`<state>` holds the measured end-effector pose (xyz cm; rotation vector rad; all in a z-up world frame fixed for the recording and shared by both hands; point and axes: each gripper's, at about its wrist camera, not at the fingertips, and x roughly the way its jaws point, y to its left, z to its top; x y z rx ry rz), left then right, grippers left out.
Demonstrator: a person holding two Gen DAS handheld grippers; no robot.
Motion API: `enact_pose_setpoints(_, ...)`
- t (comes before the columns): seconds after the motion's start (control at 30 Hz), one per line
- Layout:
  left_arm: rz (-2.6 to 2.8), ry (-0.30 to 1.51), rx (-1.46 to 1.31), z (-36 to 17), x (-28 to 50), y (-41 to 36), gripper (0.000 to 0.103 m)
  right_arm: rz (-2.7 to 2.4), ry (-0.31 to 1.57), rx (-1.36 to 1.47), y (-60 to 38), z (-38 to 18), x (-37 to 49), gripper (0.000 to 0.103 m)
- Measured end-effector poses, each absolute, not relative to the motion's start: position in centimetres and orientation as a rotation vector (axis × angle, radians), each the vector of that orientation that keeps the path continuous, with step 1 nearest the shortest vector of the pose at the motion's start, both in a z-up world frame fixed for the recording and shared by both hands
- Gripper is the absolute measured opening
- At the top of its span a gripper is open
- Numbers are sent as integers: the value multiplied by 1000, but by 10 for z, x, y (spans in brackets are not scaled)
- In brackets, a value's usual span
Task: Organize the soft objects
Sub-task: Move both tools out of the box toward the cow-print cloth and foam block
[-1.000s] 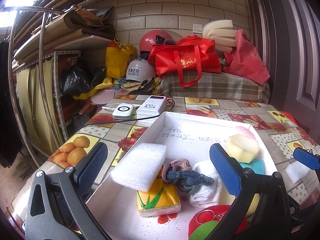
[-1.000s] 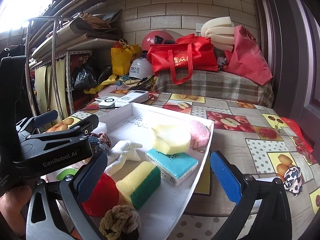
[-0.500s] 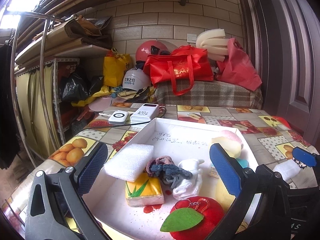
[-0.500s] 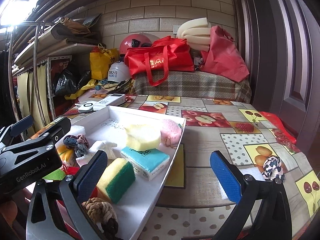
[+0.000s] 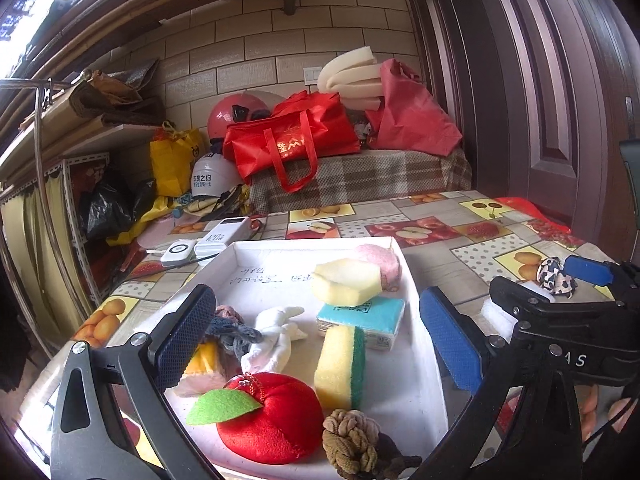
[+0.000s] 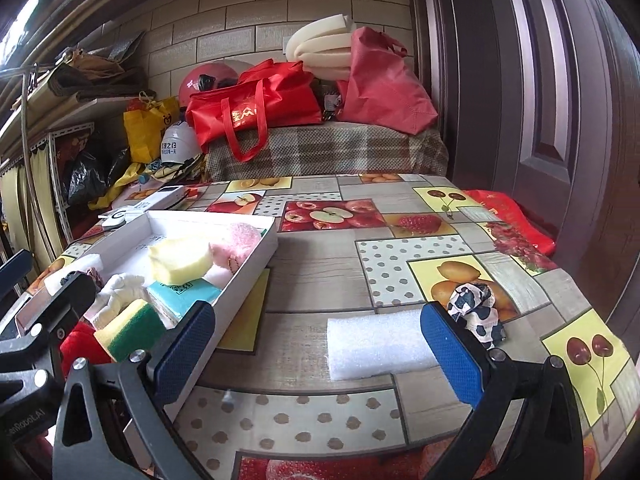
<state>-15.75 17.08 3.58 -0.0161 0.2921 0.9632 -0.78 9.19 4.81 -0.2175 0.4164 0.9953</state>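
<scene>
White foam block (image 6: 382,342) lies flat on table (image 6: 320,264), just ahead of right gripper (image 6: 320,354), between its spread, empty fingers; cow-print scrunchie (image 6: 478,312) by right fingertip. White tray (image 5: 428,364) of soft items ahead of left gripper (image 5: 320,336), also wide apart, empty.

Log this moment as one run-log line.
left gripper: open, over white tray | right gripper: open, facing white foam block on table | cow-print scrunchie beside block
</scene>
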Motion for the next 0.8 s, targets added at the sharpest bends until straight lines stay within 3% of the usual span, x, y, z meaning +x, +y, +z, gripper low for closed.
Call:
enact_pose_setpoints(0.53,648,524,103,20,-54,131,103,895,721,-113,57,32,143,102)
enact_pose_setpoints(0.6,612,554,83,18,-41,133,103,918,720,-136,66,32,139,90)
enact_pose_setpoints(0.67,594,580,63,16,-28,134,103,950,722,-187,80,32,134,66)
enact_pose_setpoints(0.8,564,621,81,11,-2,135,103,918,818,-289,104,17,141,53)
